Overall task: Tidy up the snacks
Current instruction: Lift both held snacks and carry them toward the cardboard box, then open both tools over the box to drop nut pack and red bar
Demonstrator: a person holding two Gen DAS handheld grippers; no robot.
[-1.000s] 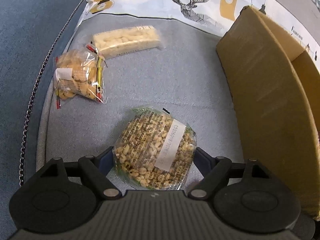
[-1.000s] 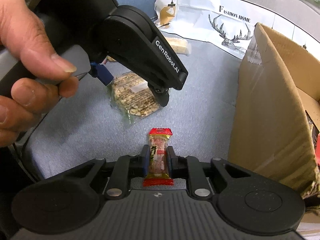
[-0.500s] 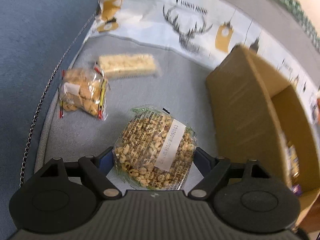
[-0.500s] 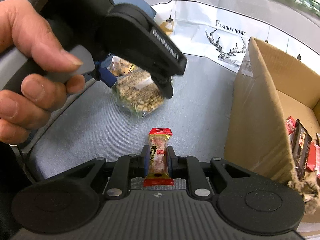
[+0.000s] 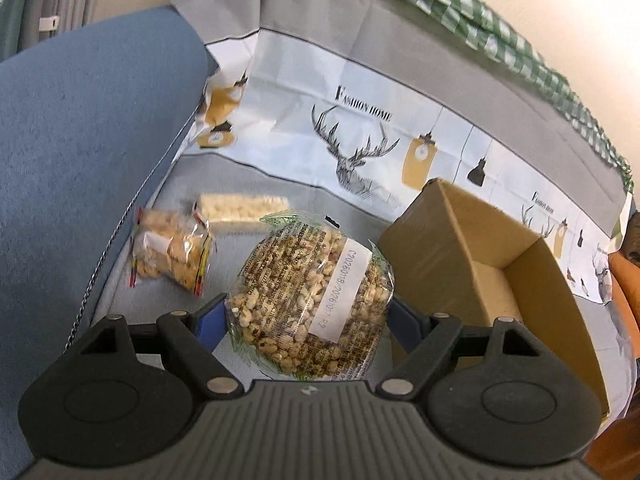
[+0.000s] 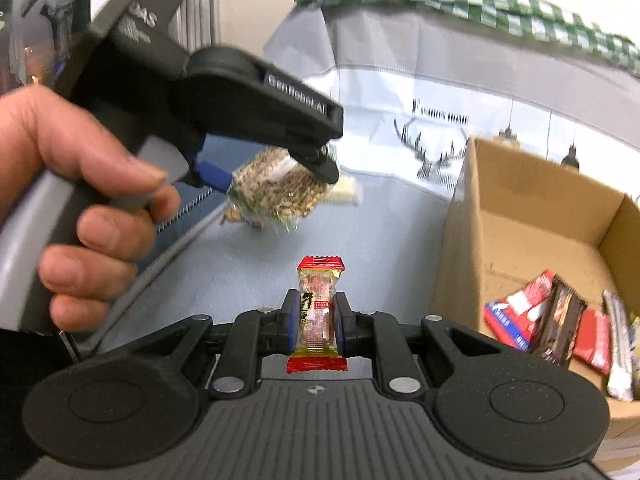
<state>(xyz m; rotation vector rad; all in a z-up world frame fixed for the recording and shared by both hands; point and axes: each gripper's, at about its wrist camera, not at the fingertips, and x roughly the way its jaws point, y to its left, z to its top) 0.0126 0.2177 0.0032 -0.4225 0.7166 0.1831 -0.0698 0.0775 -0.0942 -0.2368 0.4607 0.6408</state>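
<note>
Close wrist views, shared cardboard box point(image 5: 472, 264)

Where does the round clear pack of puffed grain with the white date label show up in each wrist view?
Left wrist: the round clear pack of puffed grain sits low centre, clamped between the left gripper fingers.
Right wrist: the same pack is upper left of centre, hanging from that gripper.
Shared landmark: the open brown cardboard box, at right in both.

round puffed-grain pack point(image 5: 310, 302): held aloft | red-ended candy point(image 6: 317, 314): upright, pinched
</note>
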